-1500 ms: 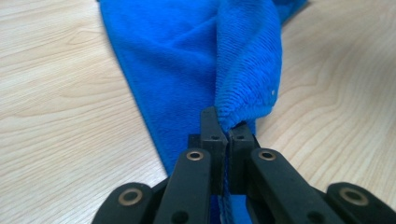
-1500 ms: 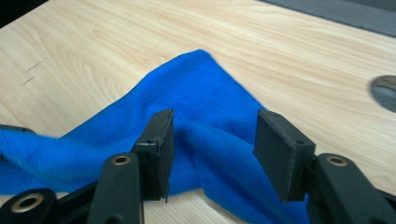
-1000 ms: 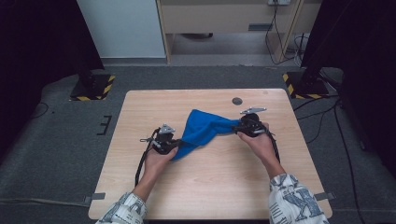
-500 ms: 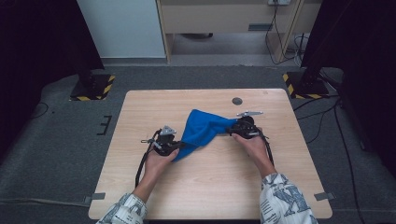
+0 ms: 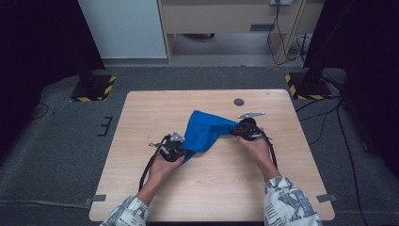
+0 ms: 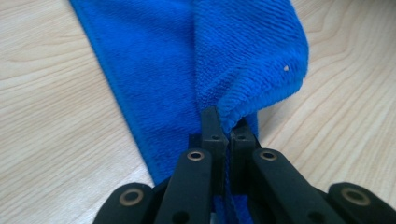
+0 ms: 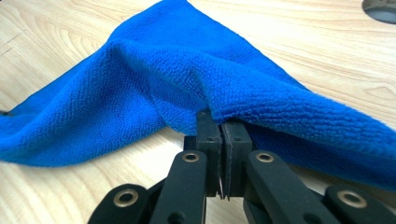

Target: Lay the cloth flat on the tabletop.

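Note:
A blue cloth lies bunched on the wooden table between both hands. My left gripper is shut on the cloth's near-left corner; in the left gripper view its jaws pinch a fold of the blue cloth at the left gripper. My right gripper grips the cloth's right corner. Its jaws have just been closing, and in the right gripper view the right gripper clamps the edge of the blue cloth.
A small dark round disc sits in the tabletop behind the cloth, also seen as the dark disc. A grey plate tops the right gripper. Dark stands flank the table's far corners.
The right gripper's hand has shifted slightly left toward the cloth and now holds its right corner. The left hand has stayed in place.

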A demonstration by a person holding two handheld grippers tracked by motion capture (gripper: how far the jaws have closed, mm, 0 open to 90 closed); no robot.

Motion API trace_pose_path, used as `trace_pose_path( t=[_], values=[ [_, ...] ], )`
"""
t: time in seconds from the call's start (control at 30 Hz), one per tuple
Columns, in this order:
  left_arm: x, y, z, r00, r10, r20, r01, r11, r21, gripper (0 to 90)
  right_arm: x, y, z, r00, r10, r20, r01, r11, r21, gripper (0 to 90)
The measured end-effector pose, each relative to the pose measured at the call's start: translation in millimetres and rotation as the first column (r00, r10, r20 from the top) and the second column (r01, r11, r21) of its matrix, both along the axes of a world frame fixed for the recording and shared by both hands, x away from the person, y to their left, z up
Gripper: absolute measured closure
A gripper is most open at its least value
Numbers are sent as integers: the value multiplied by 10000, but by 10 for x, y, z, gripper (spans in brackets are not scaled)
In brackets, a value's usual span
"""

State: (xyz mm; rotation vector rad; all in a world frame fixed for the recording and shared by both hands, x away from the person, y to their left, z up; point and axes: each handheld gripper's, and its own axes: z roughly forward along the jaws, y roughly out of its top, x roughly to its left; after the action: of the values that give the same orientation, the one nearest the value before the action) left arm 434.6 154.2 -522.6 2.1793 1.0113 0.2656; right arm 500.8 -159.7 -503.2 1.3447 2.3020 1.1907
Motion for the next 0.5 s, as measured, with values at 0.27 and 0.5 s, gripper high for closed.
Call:
trace_pose_path(
  t=[0.27,0.5],
  values=[
    [0,64,40,9990,373,235,-377,9992,157,889,-85,-307,130,9988,-439,-195,433,9986,-295,888],
    [-136,-31,136,9989,-260,394,255,9996,119,887,-241,-511,155,9961,-449,-763,397,9968,-687,886]
  ],
)
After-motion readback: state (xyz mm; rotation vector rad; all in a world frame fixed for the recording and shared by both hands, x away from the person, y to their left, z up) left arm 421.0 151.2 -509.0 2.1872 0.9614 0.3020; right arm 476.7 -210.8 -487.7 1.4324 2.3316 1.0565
